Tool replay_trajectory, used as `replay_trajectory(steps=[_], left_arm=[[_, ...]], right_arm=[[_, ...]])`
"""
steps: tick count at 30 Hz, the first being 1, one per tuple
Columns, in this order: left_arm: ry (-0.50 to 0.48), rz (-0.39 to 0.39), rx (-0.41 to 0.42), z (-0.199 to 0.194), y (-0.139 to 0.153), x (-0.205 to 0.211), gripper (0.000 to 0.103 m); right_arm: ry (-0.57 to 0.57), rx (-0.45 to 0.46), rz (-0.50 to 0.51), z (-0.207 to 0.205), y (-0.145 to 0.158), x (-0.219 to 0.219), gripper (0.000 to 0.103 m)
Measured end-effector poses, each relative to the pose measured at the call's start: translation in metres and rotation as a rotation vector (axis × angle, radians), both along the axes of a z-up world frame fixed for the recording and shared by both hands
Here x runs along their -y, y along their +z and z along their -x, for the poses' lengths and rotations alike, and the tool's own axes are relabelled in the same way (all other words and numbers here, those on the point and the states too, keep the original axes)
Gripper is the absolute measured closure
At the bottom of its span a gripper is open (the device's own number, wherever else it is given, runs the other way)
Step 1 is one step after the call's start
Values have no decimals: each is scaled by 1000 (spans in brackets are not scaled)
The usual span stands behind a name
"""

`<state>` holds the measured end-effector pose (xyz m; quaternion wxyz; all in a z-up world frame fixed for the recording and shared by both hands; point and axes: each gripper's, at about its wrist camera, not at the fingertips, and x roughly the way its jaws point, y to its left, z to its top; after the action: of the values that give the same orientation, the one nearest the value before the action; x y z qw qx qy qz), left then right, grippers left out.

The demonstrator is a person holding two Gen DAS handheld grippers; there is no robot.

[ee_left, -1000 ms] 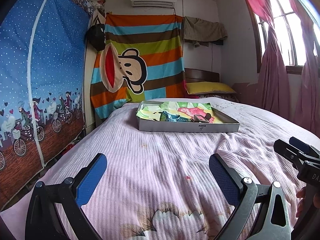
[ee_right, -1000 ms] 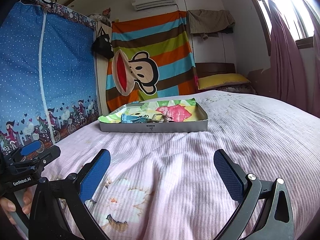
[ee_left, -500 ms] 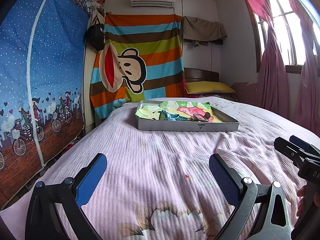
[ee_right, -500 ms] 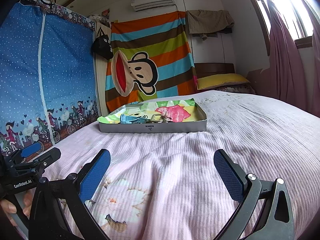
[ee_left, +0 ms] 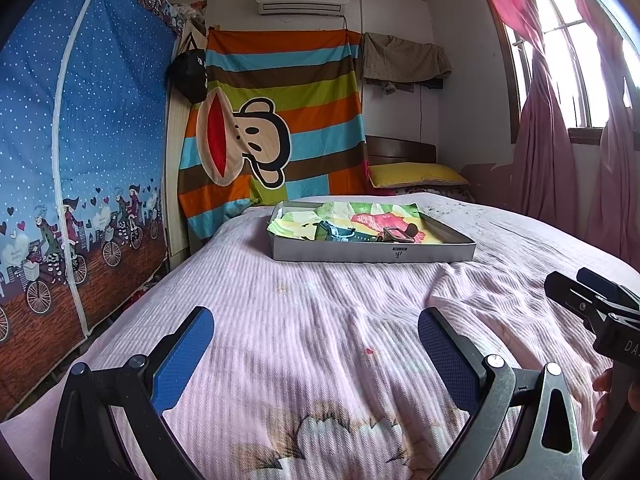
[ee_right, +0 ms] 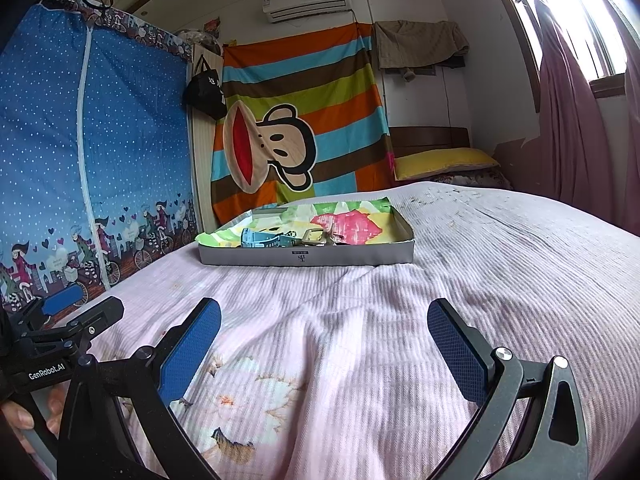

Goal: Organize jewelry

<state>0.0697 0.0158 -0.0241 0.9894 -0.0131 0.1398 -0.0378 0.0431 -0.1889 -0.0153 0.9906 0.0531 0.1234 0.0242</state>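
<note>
**One tray of jewelry waiting on the bed, both grippers hanging wide apart**

One shallow grey tray (ee_left: 372,254) is sitting far up the pink bedspread (ee_left: 320,320), toward the pillow end, and its near wall is hiding the lower part of everything lying inside. A crumpled sheet of bright paper (ee_right: 352,224) is lining it. On the paper, a blue strap (ee_right: 260,238) is lying on the left and a metal buckle piece (ee_right: 314,237) is lying just to its right; from the left wrist view a dark rounded bit (ee_left: 412,229) is showing beside the buckle, too small to identify. How many separate pieces are lying there, I cannot tell, since they are overlapping and the wall is cutting them off.

Nearer to me, two grippers are hovering over the bedspread, well apart from the tray. The left gripper (ee_left: 316,344) is standing released, its two blue pads spread wide with nothing between them. The right gripper (ee_right: 324,344) is gaping the same way and gripping nothing. Each is showing at the edge of the other's view, partly cut off, with only fingertips of the person's hand (ee_right: 24,416) peeking around the handle.

Farther out, one yellow pillow (ee_left: 416,174) is resting against the headboard, one striped monkey cloth (ee_left: 276,128) is hanging on the far wall, and one blue dotted wardrobe cover (ee_left: 80,140) is filling the left side. Pink curtains (ee_left: 544,140) are hanging at the right, running out of view.
</note>
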Motion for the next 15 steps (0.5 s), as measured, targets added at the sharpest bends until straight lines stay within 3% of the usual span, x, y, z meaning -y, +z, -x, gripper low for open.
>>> replay_trajectory(steps=[15], left_arm=[[0, -3, 3, 0, 0, 1, 0]], right_arm=[[0, 1, -1, 1, 1, 0, 2]])
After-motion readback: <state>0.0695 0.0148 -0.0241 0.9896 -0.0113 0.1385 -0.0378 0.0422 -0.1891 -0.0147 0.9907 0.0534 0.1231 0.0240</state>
